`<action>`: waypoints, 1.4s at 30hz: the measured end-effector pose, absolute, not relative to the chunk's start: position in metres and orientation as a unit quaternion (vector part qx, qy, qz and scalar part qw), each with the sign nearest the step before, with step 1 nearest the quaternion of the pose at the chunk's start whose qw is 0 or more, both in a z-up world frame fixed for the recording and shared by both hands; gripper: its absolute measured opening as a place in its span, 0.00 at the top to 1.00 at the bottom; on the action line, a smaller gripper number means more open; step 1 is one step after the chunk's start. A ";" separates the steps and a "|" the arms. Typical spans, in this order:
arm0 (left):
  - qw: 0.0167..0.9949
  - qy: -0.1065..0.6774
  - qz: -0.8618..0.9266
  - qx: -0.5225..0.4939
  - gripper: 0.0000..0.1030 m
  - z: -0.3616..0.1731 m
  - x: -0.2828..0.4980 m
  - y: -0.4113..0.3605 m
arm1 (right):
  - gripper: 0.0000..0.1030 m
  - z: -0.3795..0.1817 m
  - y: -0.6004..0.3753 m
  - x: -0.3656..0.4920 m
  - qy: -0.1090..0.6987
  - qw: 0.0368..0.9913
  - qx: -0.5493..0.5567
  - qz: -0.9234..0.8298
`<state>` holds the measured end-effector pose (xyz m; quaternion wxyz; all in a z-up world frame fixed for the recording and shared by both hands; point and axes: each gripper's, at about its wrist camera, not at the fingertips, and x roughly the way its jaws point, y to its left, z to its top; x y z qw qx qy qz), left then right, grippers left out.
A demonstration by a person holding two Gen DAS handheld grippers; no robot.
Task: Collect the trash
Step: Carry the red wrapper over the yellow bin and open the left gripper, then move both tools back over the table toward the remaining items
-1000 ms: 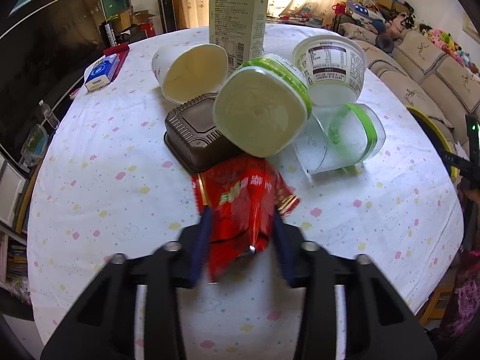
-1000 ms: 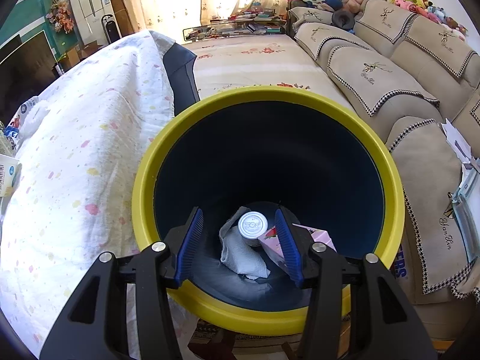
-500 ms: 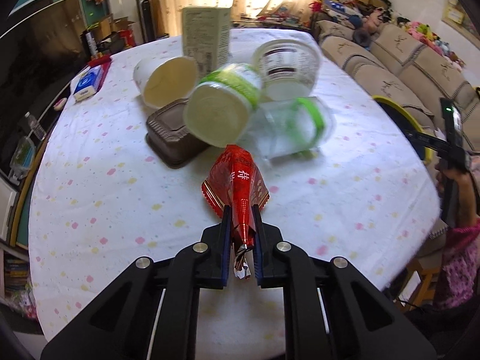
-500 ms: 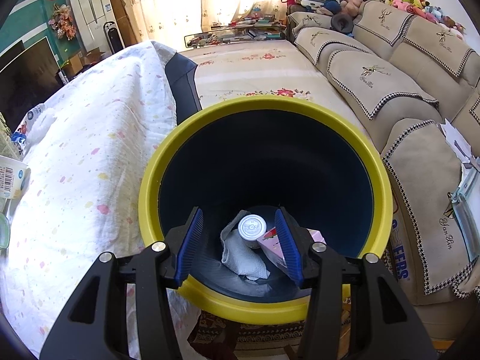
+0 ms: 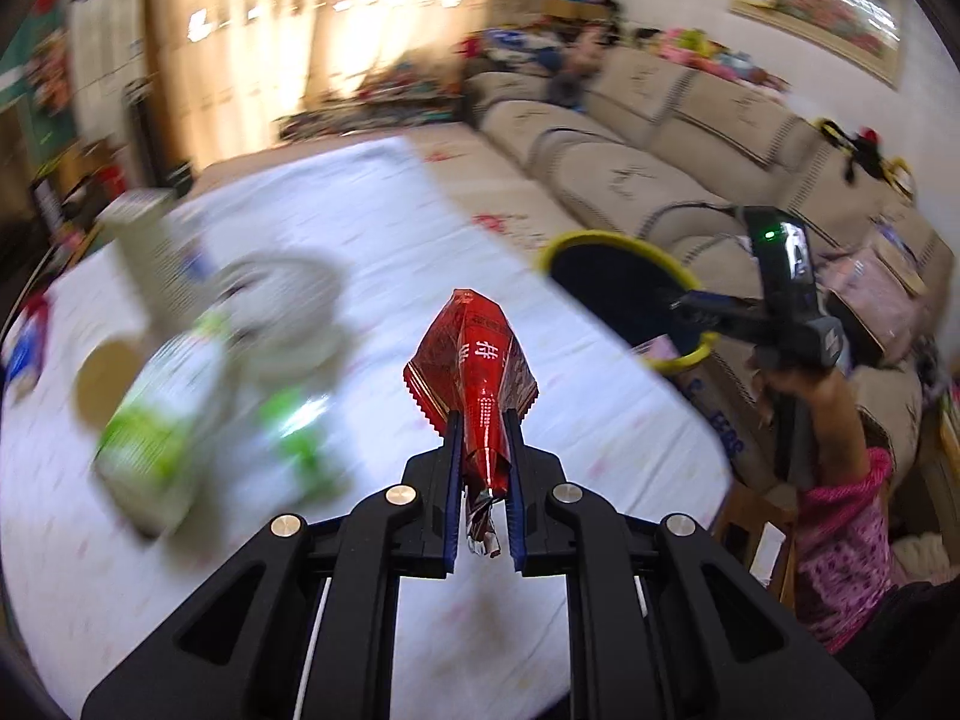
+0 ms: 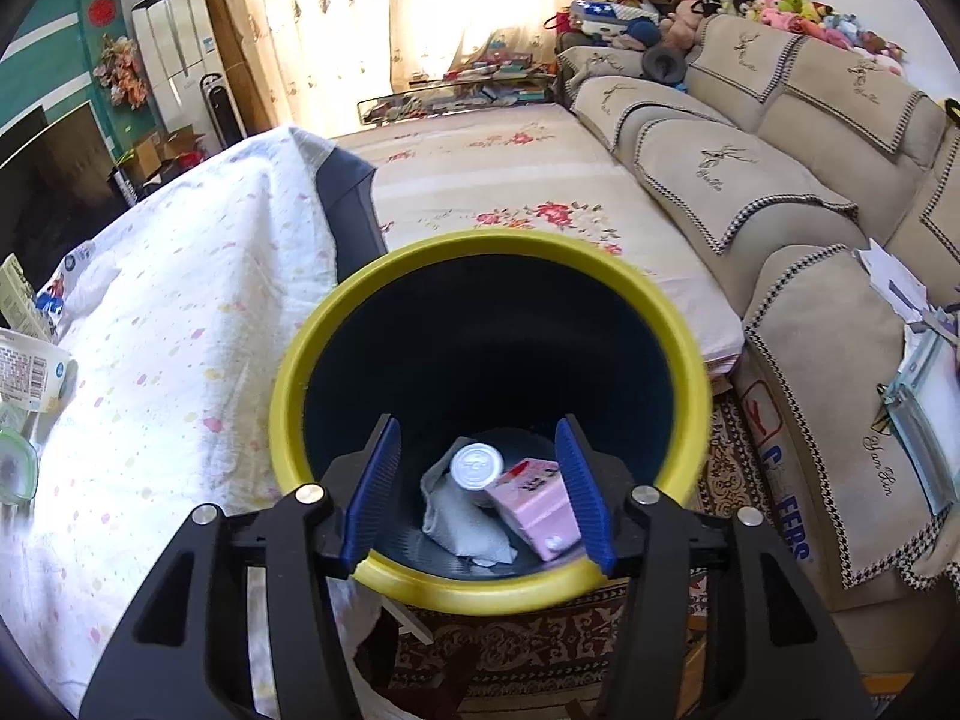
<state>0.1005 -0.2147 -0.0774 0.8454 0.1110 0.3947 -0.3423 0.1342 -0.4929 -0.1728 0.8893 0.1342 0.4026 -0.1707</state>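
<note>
L hand-held gripper (image 5: pixel 483 468) clamps red wrapper (image 5: pixel 477 360) above table (image 5: pixel 384 276)

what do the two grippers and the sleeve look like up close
Both the left gripper and right gripper are matte black linkage frames with silver rivets and ribbed blue pads. From the left wrist view, the right unit carries a black housing with a green light. The person wears a pink patterned sleeve.

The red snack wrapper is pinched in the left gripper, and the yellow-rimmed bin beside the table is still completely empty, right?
Not quite. The red snack wrapper is indeed pinched in the left gripper, but the yellow-rimmed bin is not empty: the right wrist view shows a can, a pink carton and a grey crumpled piece at its bottom.
</note>
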 end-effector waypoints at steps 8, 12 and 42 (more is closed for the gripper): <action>0.809 0.396 -0.412 0.141 0.88 -0.082 0.130 -0.329 | 0.49 -0.168 -0.526 0.105 0.388 0.886 0.153 -0.202; 0.792 0.408 -0.428 0.150 0.87 -0.092 0.153 -0.387 | 0.49 -0.167 -0.542 0.094 0.385 0.882 0.161 -0.218; 0.774 0.454 -0.427 0.114 0.15 -0.121 0.213 -0.469 | 0.44 -0.171 -0.547 0.082 0.387 0.877 0.169 -0.228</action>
